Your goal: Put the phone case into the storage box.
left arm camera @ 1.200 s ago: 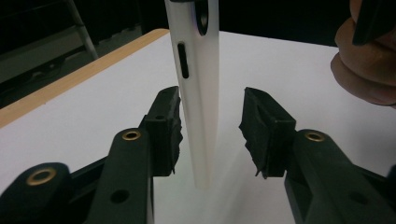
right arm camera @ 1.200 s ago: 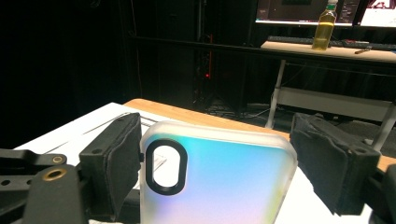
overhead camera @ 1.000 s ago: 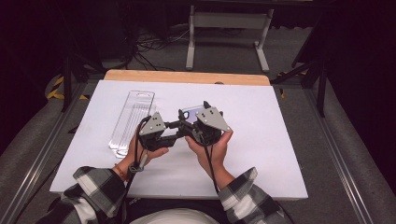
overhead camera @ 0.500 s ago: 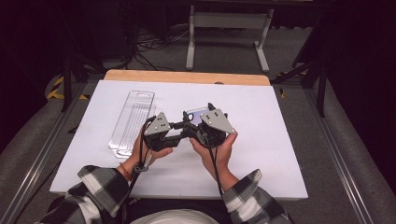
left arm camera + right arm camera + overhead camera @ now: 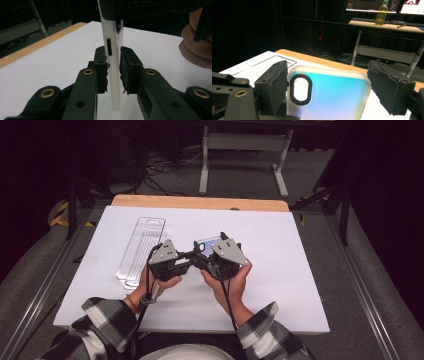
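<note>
Now my left gripper (image 5: 113, 62) has just been closing its jaws on the thin edge of the phone case (image 5: 329, 97), and the pads (image 5: 102, 65) sit tight against it. My right gripper (image 5: 329, 82) hugs the case across its wide side, jaws snug on both edges. So the case hangs between the two, up off the white table (image 5: 280, 285). I think a hard squeeze or a pull apart could bend the soft case or make it pop out. Well off to the left of my left gripper lies a clear plastic pack (image 5: 141, 251). Nothing blocks me.
</note>
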Demonstrator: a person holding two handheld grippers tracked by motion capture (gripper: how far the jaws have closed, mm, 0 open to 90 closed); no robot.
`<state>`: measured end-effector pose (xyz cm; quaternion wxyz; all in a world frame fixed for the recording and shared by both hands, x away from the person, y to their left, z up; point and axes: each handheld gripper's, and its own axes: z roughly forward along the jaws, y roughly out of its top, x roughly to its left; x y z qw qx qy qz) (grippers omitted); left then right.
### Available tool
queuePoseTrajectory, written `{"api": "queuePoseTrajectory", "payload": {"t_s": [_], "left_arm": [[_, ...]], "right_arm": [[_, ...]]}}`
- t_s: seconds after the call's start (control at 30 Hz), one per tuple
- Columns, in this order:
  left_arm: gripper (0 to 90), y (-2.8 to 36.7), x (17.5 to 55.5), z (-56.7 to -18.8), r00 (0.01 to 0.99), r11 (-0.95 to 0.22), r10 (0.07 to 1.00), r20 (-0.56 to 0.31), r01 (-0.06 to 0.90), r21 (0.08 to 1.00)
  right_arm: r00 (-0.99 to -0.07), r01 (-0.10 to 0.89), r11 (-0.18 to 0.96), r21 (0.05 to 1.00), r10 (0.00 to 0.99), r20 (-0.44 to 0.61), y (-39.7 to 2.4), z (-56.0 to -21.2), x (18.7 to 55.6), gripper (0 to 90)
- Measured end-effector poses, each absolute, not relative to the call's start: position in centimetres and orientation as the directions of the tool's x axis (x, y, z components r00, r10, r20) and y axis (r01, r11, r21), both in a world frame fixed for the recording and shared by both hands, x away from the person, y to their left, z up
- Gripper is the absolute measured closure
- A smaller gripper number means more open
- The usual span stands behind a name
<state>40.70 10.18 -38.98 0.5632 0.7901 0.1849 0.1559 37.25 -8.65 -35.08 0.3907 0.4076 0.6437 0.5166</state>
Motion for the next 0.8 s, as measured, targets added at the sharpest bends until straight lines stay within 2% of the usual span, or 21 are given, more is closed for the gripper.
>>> {"api": "queuePoseTrajectory", "payload": {"t_s": [0.43,0.8], "left_arm": [[78.5,10.31,40.59,-38.94,0.881,-0.283,0.471,0.039,0.109,0.953],[79.5,10.66,40.36,-38.67,0.897,-0.274,0.439,0.050,0.080,0.958]], "right_arm": [[-0.349,0.120,0.123,0.985,0.934,-0.074,-8.48,-35.10,36.85,18.6],[-0.363,0.110,0.108,0.988,0.930,-0.062,-8.78,-34.71,36.32,18.2]]}}
